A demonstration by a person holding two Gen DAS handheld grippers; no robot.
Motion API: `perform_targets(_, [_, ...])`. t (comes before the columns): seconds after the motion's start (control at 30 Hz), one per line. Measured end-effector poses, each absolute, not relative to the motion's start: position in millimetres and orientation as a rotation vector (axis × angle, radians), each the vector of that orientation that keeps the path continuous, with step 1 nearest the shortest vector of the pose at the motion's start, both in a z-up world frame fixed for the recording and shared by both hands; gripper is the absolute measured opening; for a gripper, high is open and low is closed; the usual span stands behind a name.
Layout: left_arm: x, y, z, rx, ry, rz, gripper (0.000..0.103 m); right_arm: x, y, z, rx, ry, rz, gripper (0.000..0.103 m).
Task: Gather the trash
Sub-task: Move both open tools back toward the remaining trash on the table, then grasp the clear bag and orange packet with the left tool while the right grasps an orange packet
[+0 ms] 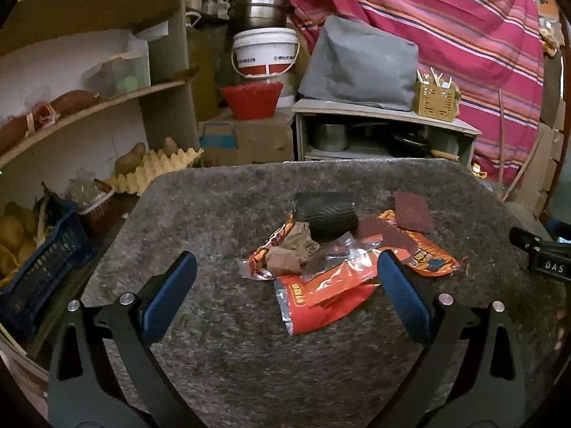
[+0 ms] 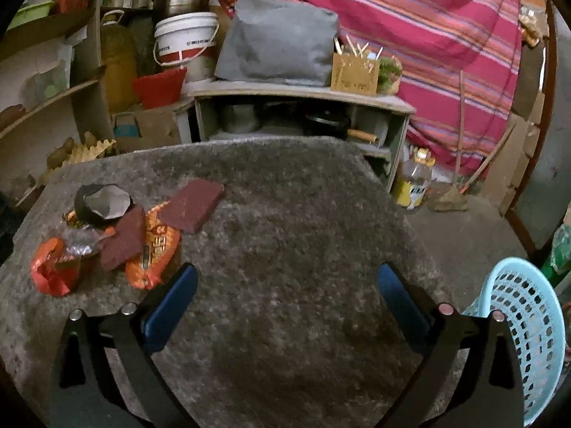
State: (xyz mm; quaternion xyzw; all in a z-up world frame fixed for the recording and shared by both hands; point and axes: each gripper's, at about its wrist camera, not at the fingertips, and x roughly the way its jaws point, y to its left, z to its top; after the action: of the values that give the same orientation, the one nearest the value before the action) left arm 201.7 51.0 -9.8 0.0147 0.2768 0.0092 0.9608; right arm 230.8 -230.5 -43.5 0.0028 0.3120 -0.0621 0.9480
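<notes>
Grey felt-covered surface (image 1: 221,221) is seen in both wrist views, backed by cluttered shelving at 9 to 11 o'clock and a pink striped cloth (image 1: 446,35) at 1 o'clock. A white bucket (image 1: 266,51) with a red band stands at 12 o'clock in the left wrist view; its printing is too small to be read. A low cabinet (image 1: 385,121) carrying a grey cushion (image 1: 360,67) and a yellow utensil box (image 1: 435,101) is noted behind the surface.

Trash pile (image 1: 339,249) is located at the centre of the left wrist view, just past the left gripper (image 1: 287,281), and at 9 o'clock in the right wrist view. It is made up of a red foil wrapper (image 1: 321,303) with yellow characters that cannot be made out, an orange snack wrapper (image 1: 431,260) with unreadable print, a black crumpled cup (image 1: 326,215), a maroon pad (image 2: 191,205) and brown scraps.

Left gripper: jaws spread wide, nothing held; the red foil wrapper lies between the fingertips, untouched as far as can be told. At 3 o'clock a black part lettered "DAS" (image 1: 551,267) is visible.

Right gripper (image 2: 287,281): jaws spread fully, nothing held, only bare felt between them. A light blue perforated basket (image 2: 524,339) sits at 4 o'clock, beside the surface edge. A plastic bottle with a yellow label (image 2: 414,182) is recorded on the floor at 2 o'clock.
</notes>
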Motion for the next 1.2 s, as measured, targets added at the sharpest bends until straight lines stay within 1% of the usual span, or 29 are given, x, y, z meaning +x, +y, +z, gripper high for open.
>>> perform_targets(0.23, [220.7, 58.8, -24.4, -0.022, 0.605, -0.006, 0.098, 236.8, -216.2, -37.2, -0.052, 0.569, -0.104, 0.099])
perform_targets(0.37, [227.0, 40.6, -25.5, 0.004, 0.599, -0.042, 0.098, 248.8, -221.4, -41.8, -0.022, 0.647, -0.1, 0.099])
perform_targets(0.43, [228.1, 28.3, -25.9, 0.03, 0.595, -0.055, 0.098, 254.5, -222.7, -45.6, -0.055, 0.69, -0.129, 0.099])
perform_targets(0.57, [233.1, 12.9, -32.4, 0.072, 0.601, -0.062, 0.098, 250.1, -226.4, -45.4, -0.052, 0.663, -0.129, 0.099])
perform_targets(0.7, [242.1, 16.1, -33.7, 0.027, 0.624, -0.109, 0.097, 248.8, -229.0, -45.7, -0.039, 0.664, -0.133, 0.099])
perform_targets(0.8, [246.9, 17.5, -36.7, 0.001, 0.655, -0.161, 0.094, 251.4, -230.0, -50.0, -0.021, 0.686, -0.119, 0.099])
perform_targets(0.9, [249.6, 15.6, -45.9, 0.033, 0.69, -0.143, 0.09, 253.8, -229.7, -53.6, -0.015, 0.701, -0.116, 0.099])
perform_targets(0.93, [250.3, 15.5, -48.8, 0.035, 0.701, -0.145, 0.088, 254.3, -229.6, -54.5, -0.012, 0.703, -0.113, 0.099])
perform_targets(0.97, [251.4, 15.9, -51.2, 0.031, 0.713, -0.152, 0.082, 254.7, -229.2, -55.1, -0.009, 0.705, -0.111, 0.099])
perform_targets(1.0, [252.8, 15.8, -52.8, 0.028, 0.726, -0.166, 0.078, 255.2, -228.5, -55.8, -0.007, 0.708, -0.11, 0.099])
perform_targets(1.07, [253.8, 15.2, -54.6, 0.028, 0.741, -0.183, 0.06, 256.6, -226.4, -57.5, -0.009, 0.715, -0.107, 0.099])
perform_targets(1.13, [254.5, 14.8, -56.5, 0.029, 0.757, -0.201, 0.051, 257.7, -223.8, -59.3, -0.012, 0.721, -0.101, 0.099])
perform_targets(1.17, [254.6, 15.2, -56.7, 0.029, 0.76, -0.201, 0.05, 258.6, -221.8, -60.3, -0.015, 0.725, -0.097, 0.099])
perform_targets(1.2, [253.6, 16.0, -55.2, 0.027, 0.755, -0.201, 0.046, 259.3, -219.7, -61.1, -0.019, 0.726, -0.095, 0.099])
